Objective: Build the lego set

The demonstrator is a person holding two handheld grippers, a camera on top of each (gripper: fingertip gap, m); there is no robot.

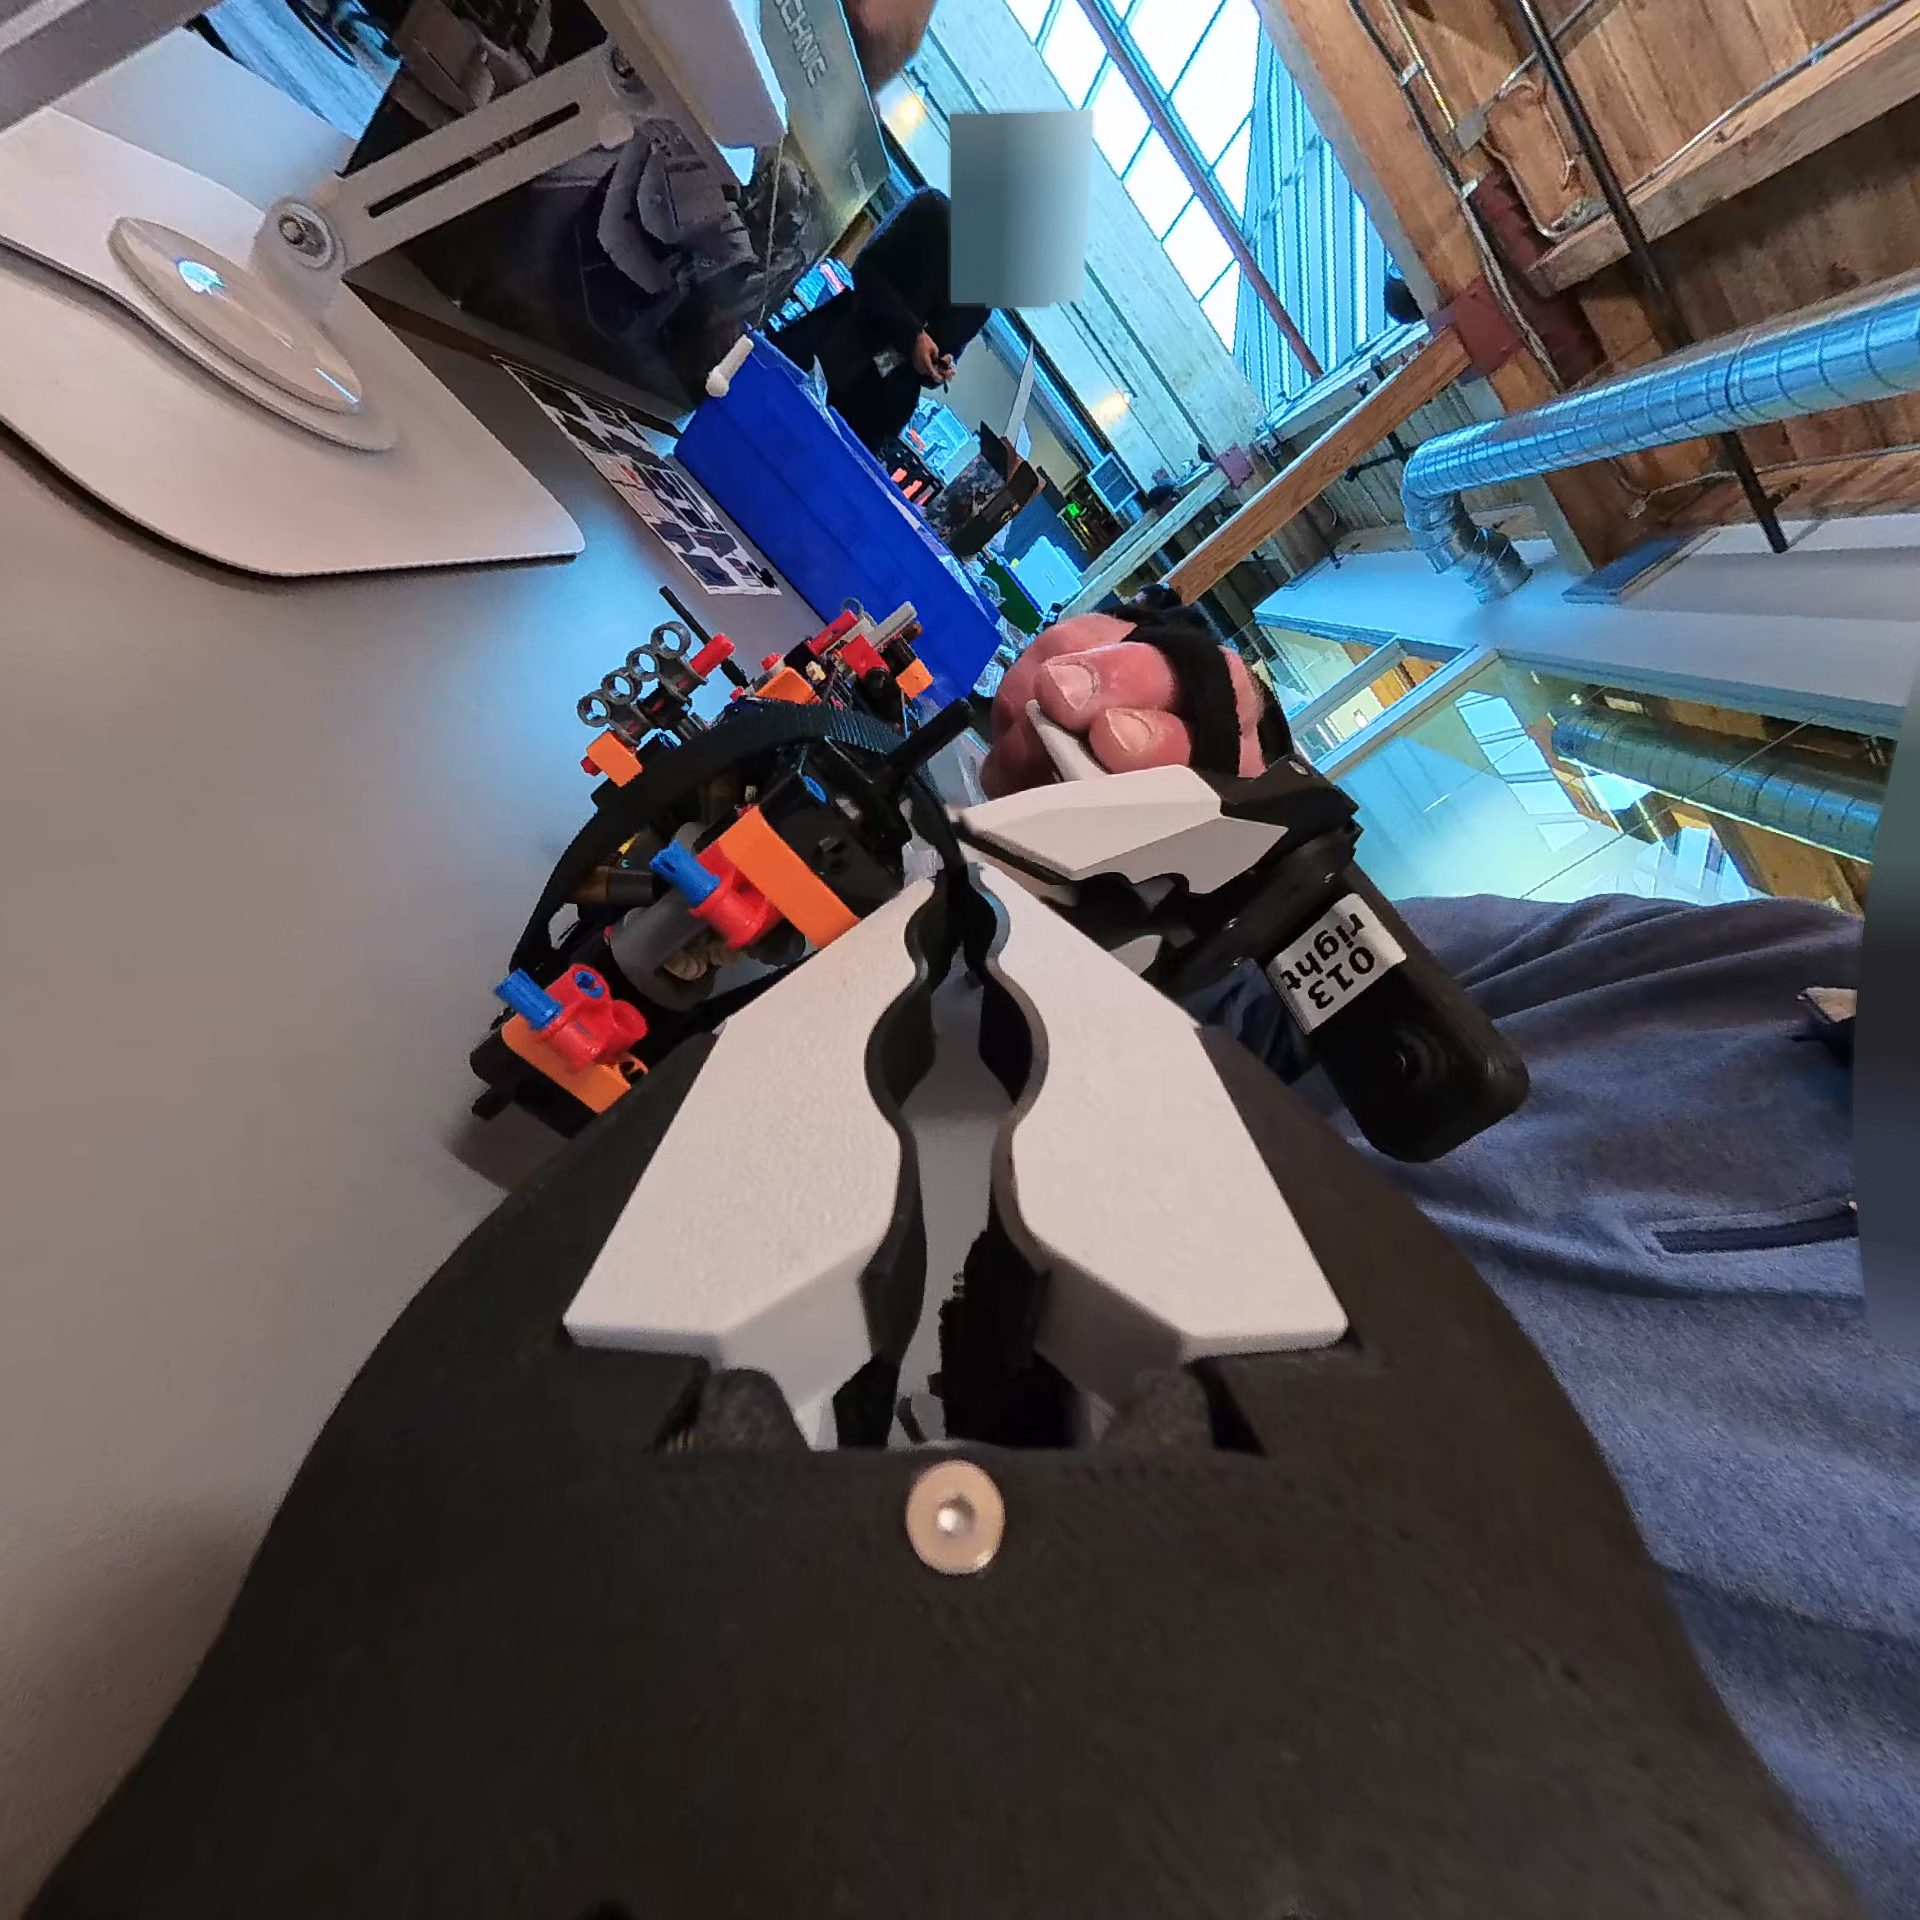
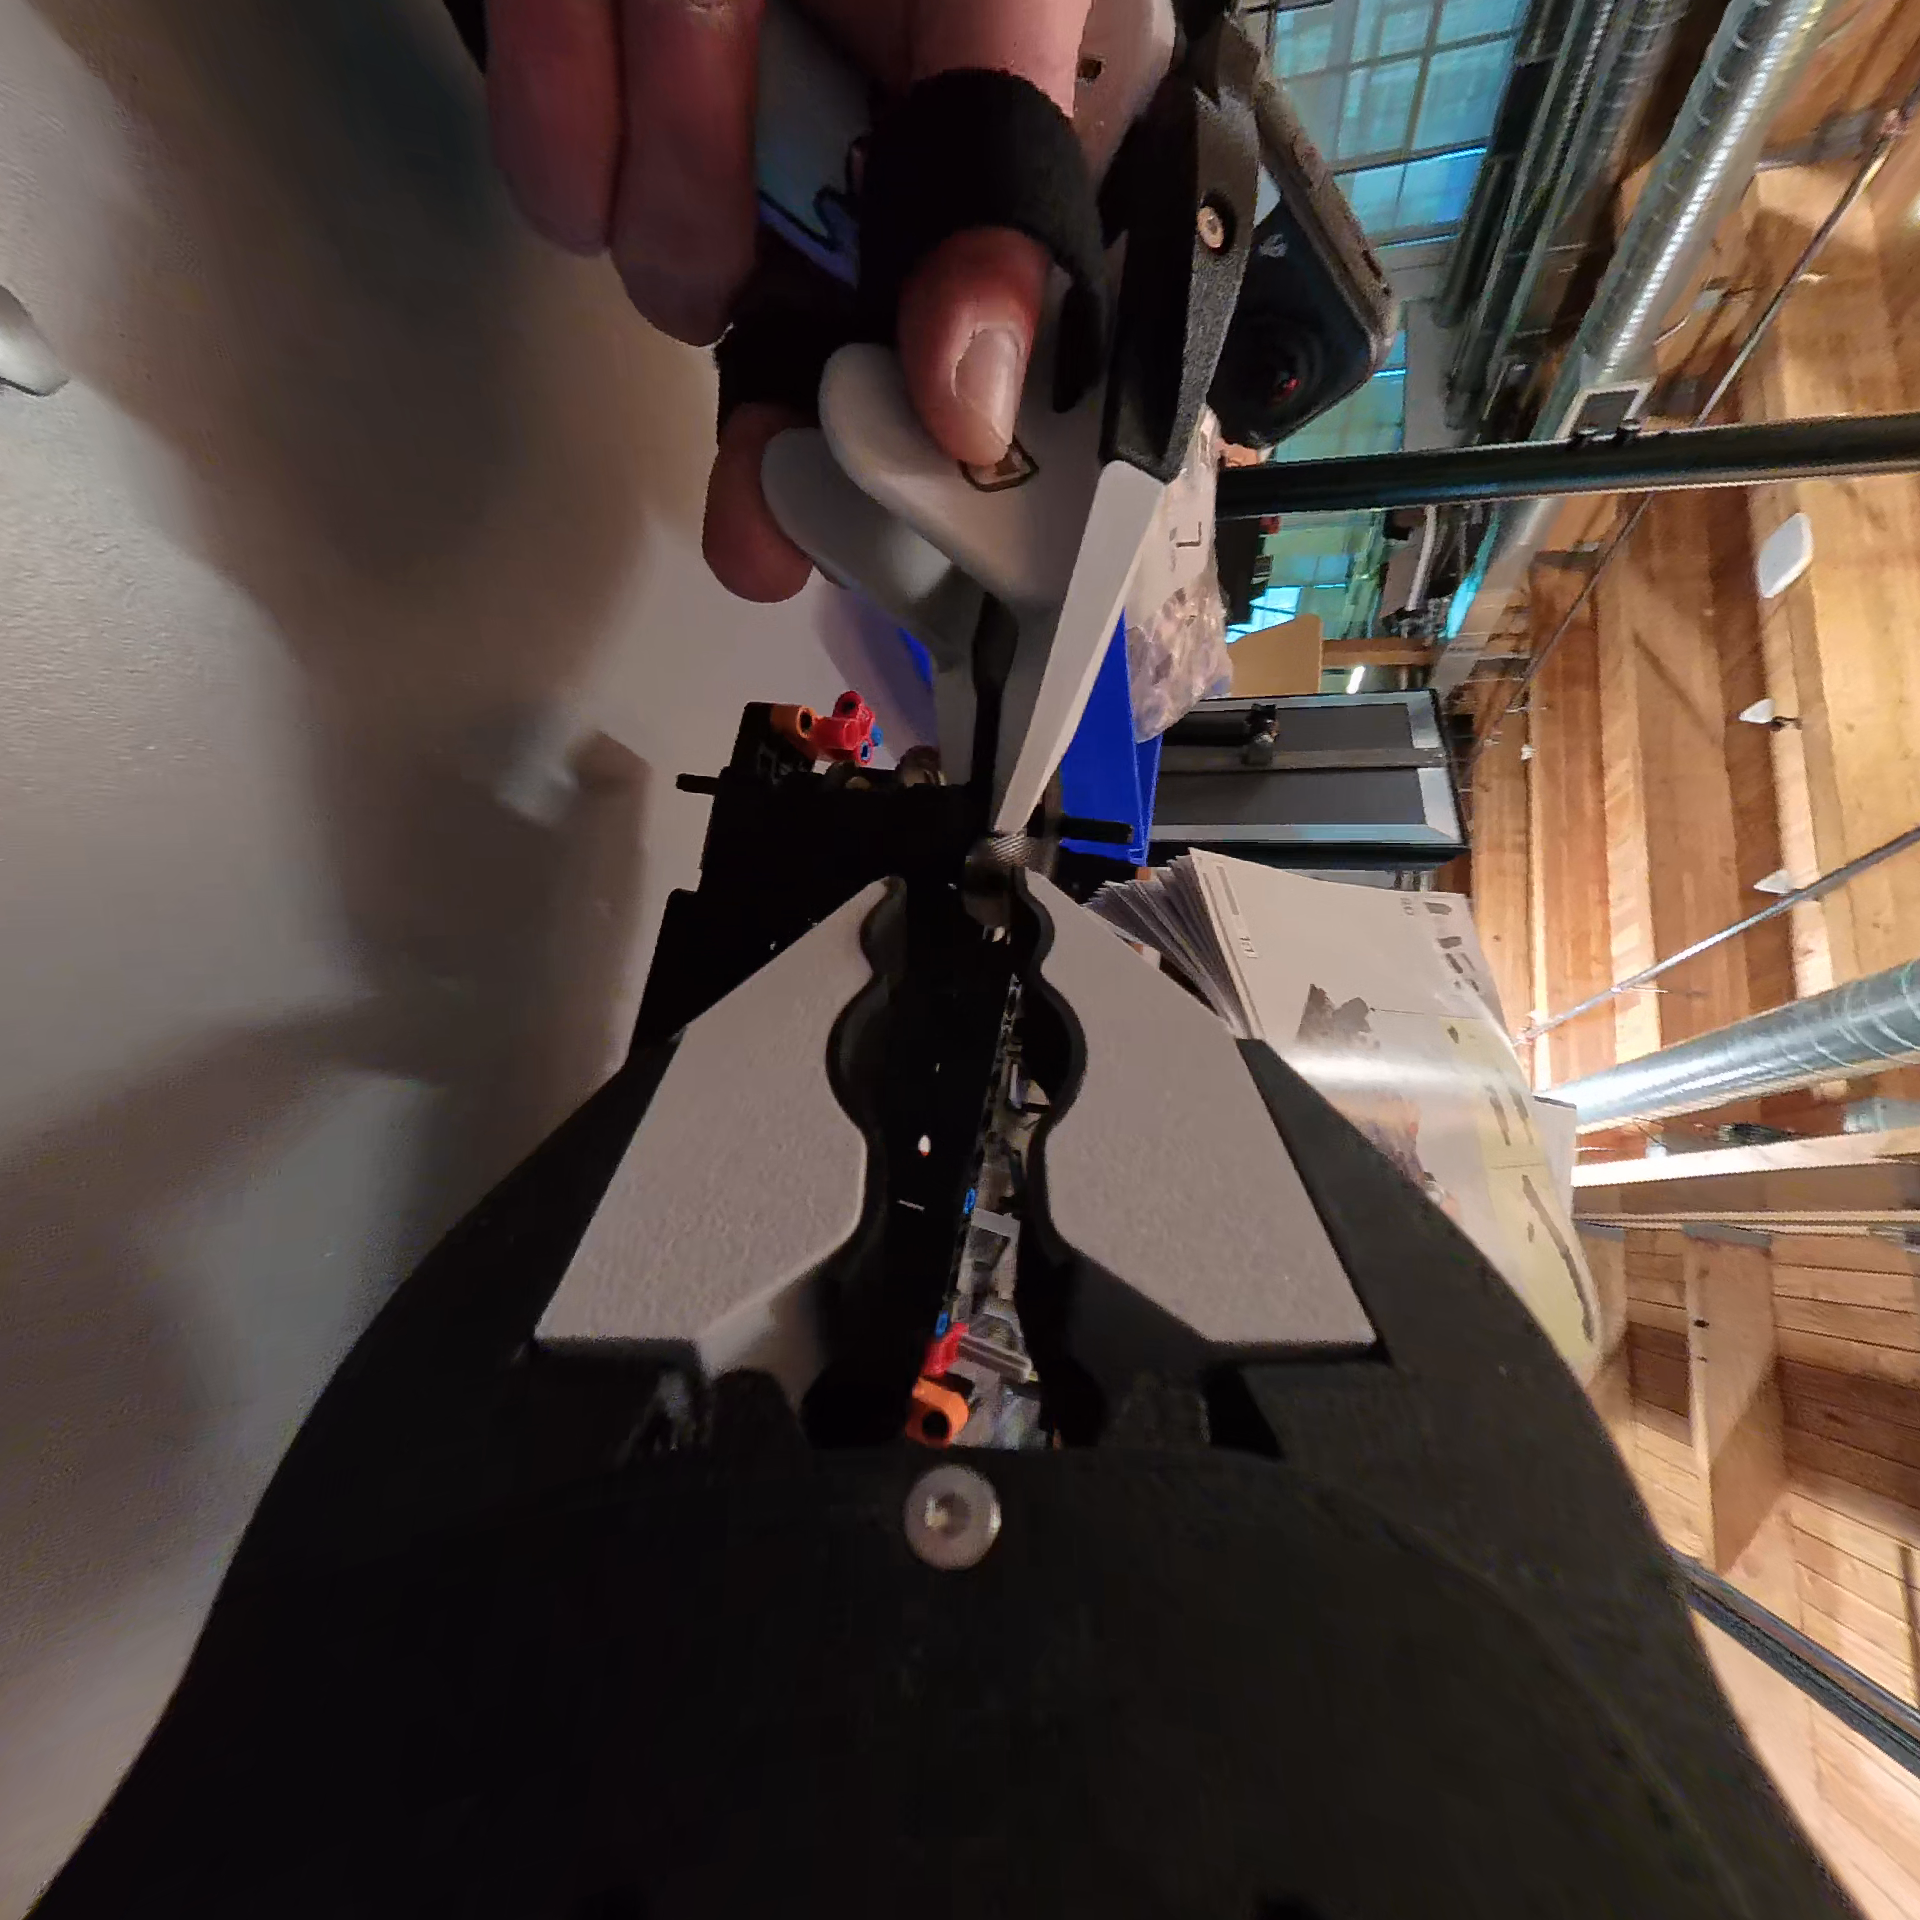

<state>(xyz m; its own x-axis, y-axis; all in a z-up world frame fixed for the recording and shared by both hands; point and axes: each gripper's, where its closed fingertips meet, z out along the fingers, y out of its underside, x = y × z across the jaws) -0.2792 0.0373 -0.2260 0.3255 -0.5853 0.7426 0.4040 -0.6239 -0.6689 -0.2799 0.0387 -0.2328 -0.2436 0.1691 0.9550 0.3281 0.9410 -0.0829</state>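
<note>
Bright window (image 1: 1164, 156) daylight, fisheye-bent edges, blurred dim table (image 2: 260, 727)

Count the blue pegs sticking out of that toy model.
2: one blue peg higher up, another lower left; others may be hidden.

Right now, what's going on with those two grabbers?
Left gripper shut on lego model. Right gripper shut on same model. Nothing in the way.

Both claws meet tip to tip, left claw (image 1: 961, 914) and right claw (image 2: 961, 894) pinched nearly closed.
</note>
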